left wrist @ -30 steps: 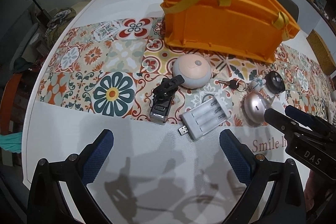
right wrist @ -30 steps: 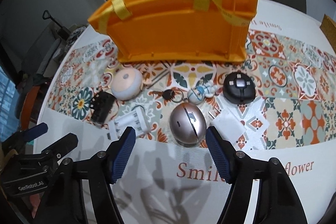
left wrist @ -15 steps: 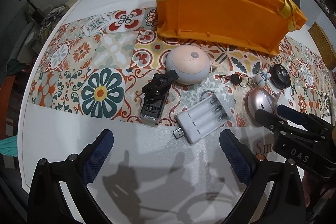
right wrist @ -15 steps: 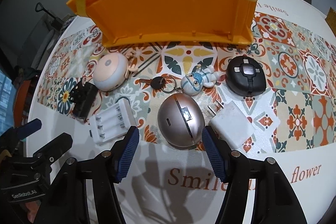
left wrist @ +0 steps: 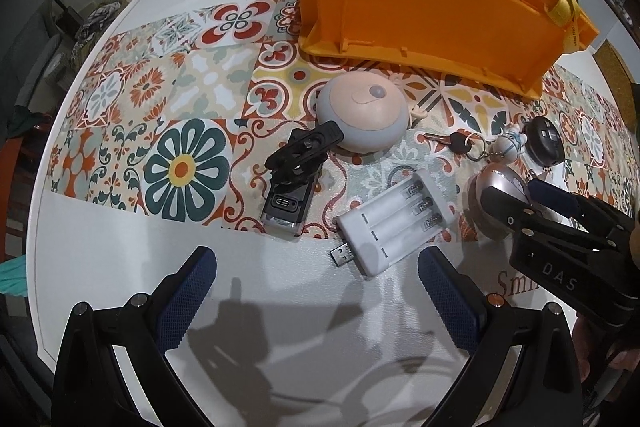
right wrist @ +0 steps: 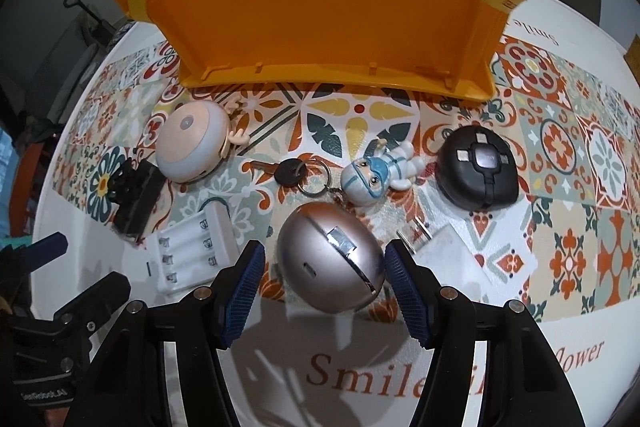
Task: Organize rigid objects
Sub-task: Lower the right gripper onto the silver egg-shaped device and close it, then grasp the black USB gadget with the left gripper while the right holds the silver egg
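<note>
An orange crate (left wrist: 432, 7) with yellow straps stands at the back of the table; it also shows in the right wrist view (right wrist: 340, 7). A silver egg-shaped device (right wrist: 332, 263) lies between the open fingers of my right gripper (right wrist: 325, 281), untouched. My left gripper (left wrist: 316, 291) is open and empty just short of a white battery holder (left wrist: 396, 223) and a black clip device (left wrist: 296, 183). A round peach night light (left wrist: 366, 115), a key with an astronaut figure (right wrist: 376, 175), a black round case (right wrist: 478, 167) and a white plug adapter (right wrist: 448, 255) lie nearby.
A patterned tile runner (left wrist: 160, 131) crosses the white round table (left wrist: 120, 267). My right gripper shows at the right of the left wrist view (left wrist: 516, 199). Chairs and clutter stand beyond the table's left edge.
Both grippers have moved forward and lower toward the objects. The right gripper's fingers now flank the silver egg device. Both stay open.
</note>
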The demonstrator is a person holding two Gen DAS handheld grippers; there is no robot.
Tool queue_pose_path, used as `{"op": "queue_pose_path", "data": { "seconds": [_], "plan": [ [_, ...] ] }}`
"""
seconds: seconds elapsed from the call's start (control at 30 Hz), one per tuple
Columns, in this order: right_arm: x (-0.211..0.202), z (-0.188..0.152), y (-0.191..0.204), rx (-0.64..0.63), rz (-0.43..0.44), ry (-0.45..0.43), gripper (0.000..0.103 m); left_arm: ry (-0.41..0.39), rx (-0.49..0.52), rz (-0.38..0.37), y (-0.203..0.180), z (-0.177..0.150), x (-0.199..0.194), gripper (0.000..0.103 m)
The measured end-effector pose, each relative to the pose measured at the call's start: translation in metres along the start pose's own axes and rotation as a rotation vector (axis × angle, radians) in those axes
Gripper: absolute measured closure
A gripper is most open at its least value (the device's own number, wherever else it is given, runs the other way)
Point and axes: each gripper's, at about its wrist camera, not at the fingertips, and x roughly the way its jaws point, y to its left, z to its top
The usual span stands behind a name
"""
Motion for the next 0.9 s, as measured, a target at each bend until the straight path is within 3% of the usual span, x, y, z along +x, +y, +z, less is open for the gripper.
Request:
{"op": "queue_pose_path", "data": {
  "seconds": [0.57,0.9],
  "plan": [
    [0.018,-0.003,0.014,-0.008,-0.018,0.012,0.042,-0.022,-0.015,0.007,0.011,-0.002,0.005,0.0],
    [-0.006,-0.007,0.017,-0.003,-0.01,-0.027,0.042,-0.135,0.047,0.053,0.016,0.003,-0.005,0.003]
  ]
}}
